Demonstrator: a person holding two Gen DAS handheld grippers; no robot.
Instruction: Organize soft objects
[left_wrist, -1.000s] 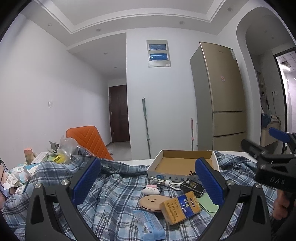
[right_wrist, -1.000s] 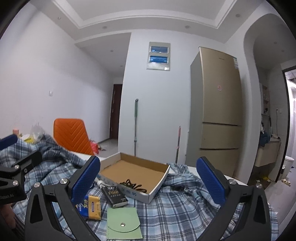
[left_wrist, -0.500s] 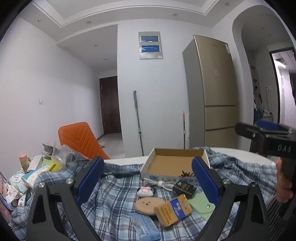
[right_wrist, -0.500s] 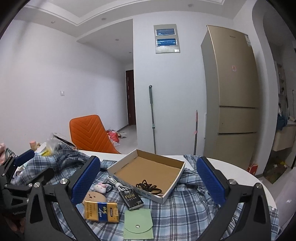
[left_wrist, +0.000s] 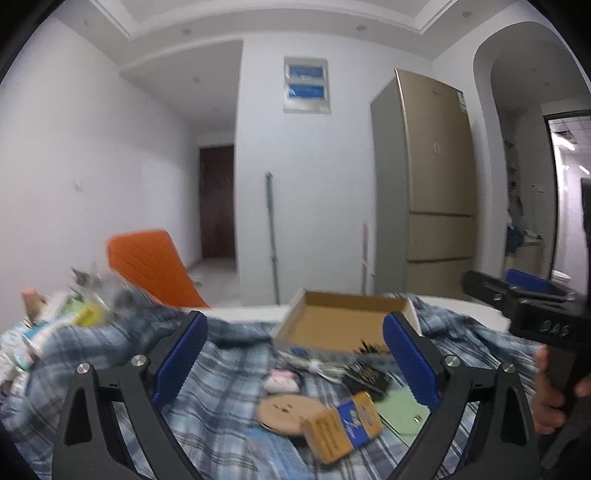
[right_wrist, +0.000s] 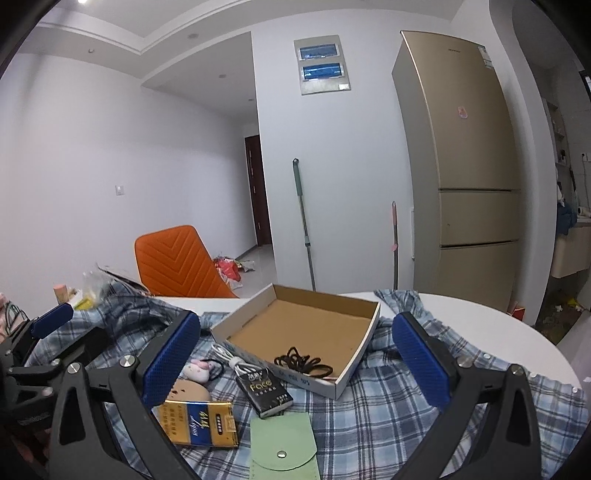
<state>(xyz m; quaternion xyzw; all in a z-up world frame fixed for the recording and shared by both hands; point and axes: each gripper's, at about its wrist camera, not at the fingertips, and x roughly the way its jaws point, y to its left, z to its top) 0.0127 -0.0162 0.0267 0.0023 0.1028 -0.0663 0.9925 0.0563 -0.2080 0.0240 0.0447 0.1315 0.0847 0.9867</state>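
A blue plaid shirt (right_wrist: 424, 413) lies spread over a round white table (right_wrist: 491, 332). On it stands an open cardboard box (right_wrist: 306, 332) holding black hair ties (right_wrist: 301, 363). In front lie a pink plush (right_wrist: 195, 367), a white cable (right_wrist: 231, 360), a black packet (right_wrist: 264, 391), a gold-blue pack (right_wrist: 201, 424), a green pouch (right_wrist: 284, 446) and a tan round case (left_wrist: 284, 410). My left gripper (left_wrist: 291, 358) is open and empty above these items. My right gripper (right_wrist: 295, 362) is open and empty, before the box.
A pile of packets and a plastic bag (left_wrist: 62, 317) sits at the table's left. An orange chair (right_wrist: 173, 262) stands behind the table. A gold fridge (right_wrist: 465, 166) and two mop handles (right_wrist: 304, 225) stand by the far wall.
Both grippers have tilted downward and shifted, so the table items sit higher in view. The left wrist view is blurred by motion. Both stay open and empty.
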